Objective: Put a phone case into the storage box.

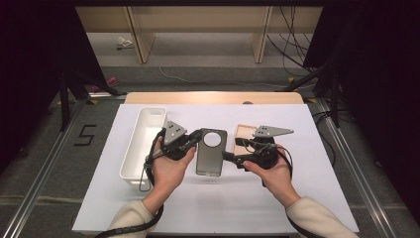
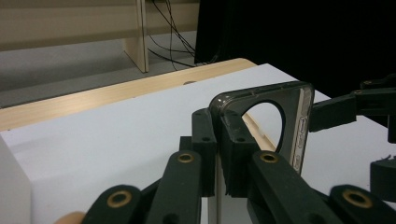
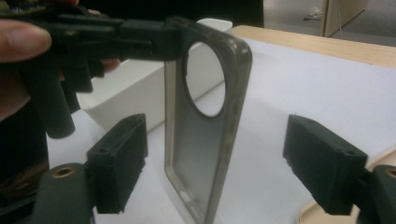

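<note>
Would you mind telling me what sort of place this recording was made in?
Probably a lab or recording workspace, not a home: a white-covered table framed by black curtains, loose cables across the floor behind it, and a taped number 5 on the floor.

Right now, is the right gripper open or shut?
Open. The right gripper's fingers stand wide, either side of the phone case, touching nothing; the left gripper holds it.

Even overhead light, dark edges, soft focus
</note>
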A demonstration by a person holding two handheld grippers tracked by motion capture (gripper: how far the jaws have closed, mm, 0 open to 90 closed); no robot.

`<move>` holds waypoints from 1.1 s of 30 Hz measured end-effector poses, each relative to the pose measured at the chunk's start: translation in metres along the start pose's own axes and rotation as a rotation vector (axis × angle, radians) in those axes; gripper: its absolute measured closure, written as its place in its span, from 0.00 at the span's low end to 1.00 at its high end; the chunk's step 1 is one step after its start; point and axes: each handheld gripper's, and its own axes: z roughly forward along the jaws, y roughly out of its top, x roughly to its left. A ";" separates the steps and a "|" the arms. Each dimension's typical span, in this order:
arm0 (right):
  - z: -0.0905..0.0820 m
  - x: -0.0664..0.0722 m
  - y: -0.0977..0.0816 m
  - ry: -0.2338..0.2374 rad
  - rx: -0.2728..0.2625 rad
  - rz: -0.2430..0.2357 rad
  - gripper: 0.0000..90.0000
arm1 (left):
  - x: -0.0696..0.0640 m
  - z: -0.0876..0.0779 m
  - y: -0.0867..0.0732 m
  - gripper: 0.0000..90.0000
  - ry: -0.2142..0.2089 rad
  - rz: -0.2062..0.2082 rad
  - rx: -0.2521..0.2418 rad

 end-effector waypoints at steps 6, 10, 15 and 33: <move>-0.005 -0.001 -0.001 -0.023 -0.009 -0.052 0.20 | 0.008 -0.004 0.003 0.94 0.006 -0.001 -0.017; -0.009 -0.003 -0.001 -0.045 -0.020 -0.062 0.20 | 0.011 -0.007 0.005 0.94 0.010 0.001 -0.029; -0.014 -0.002 -0.003 -0.048 -0.018 -0.074 0.19 | 0.015 -0.010 0.008 0.94 0.016 -0.001 -0.040; -0.033 -0.006 -0.011 -0.081 -0.027 -0.071 0.18 | 0.023 -0.016 0.012 0.94 0.028 -0.003 -0.056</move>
